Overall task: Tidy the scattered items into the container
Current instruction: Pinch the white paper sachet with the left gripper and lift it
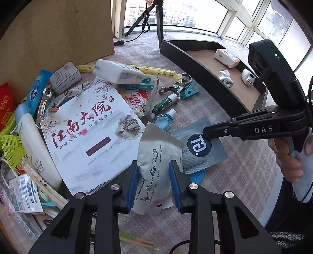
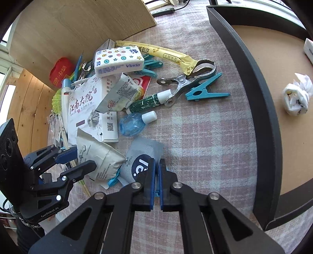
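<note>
Left tool [image 1: 154, 181] is gripping the white paper packet [image 1: 156, 156]; right tool [image 2: 156, 181] is pinching the grey sachet [image 2: 140, 154] edge. Overlapping packets risk dragging each other.

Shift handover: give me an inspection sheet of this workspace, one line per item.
Surface: plaid cloth.
Job's things: white paper packet; grey sachet; black-rimmed tray holding a crumpled wrapper.
Clutter: tissue pack, clips, small bottles, printed box piled together.
Grippers: left gripper pads against the packet; right gripper shut on the sachet.
Cables: black lead by the tripod.
Surroundings: windows, wooden panel.
</note>
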### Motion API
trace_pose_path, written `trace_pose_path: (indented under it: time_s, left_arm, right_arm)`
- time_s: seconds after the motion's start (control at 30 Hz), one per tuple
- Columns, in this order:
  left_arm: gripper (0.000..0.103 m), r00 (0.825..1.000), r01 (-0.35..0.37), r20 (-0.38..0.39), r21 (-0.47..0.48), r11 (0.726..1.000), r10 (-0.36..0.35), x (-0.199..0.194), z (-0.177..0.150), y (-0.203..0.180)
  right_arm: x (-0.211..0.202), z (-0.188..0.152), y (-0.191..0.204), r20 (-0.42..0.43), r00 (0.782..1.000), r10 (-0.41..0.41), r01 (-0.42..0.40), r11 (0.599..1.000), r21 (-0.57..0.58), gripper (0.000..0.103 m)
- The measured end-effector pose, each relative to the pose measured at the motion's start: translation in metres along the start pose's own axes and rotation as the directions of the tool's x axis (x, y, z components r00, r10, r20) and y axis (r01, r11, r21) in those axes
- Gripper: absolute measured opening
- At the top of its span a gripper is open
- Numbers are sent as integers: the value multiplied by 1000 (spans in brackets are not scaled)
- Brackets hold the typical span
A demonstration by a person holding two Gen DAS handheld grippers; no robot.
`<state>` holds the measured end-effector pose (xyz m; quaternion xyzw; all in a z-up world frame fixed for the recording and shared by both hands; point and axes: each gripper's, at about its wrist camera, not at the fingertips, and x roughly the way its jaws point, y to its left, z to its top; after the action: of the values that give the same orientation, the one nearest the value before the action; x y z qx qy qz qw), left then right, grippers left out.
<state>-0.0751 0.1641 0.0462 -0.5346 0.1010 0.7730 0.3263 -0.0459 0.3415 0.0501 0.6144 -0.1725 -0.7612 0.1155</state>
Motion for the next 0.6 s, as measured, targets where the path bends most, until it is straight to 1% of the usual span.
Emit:
trace_pose_path:
  time_s: [0.07,0.13,0.2,0.27,0.33,0.4,0.47,0.6]
  left_arm:
    - [22,1000,11,12,-16,1000,-10,-3,-3,0]
    - [14,999,13,38,-32,999,-12,-9,-6,0]
    - [10,998,30,56,-47,998,-27,-16,-8,-1]
    - [9,998,15,66,-45,999,-12,-21,-9,-5]
    - [9,998,-3,68,-45,999,6,-24,-10,-7]
    - [8,997,-14,71,-71,997,19,-27,-10,-6]
    - [8,996,-9,85,-105,994,18,-33,-9,-2]
    - [8,989,34,146,-154,987,-11,-54,-1,-1]
  right_arm:
    - [-3,3,-1,12,1000,-11,11,1000,-18,2]
    - [-6,1,2,23,1000,-12,12,999,-30,1]
    - [-9,1,8,41,999,-8,9,999,-36,1]
    - [-17,1,12,67,998,-17,20,998,-52,1]
    - [-23,5,8,94,995,-25,32,997,-70,1]
    - [-31,6,6,111,994,-21,29,997,-66,1]
    - [-39,9,5,128,992,-10,18,998,-63,1]
    - [-67,8,-3,175,985,2,8,999,-54,1]
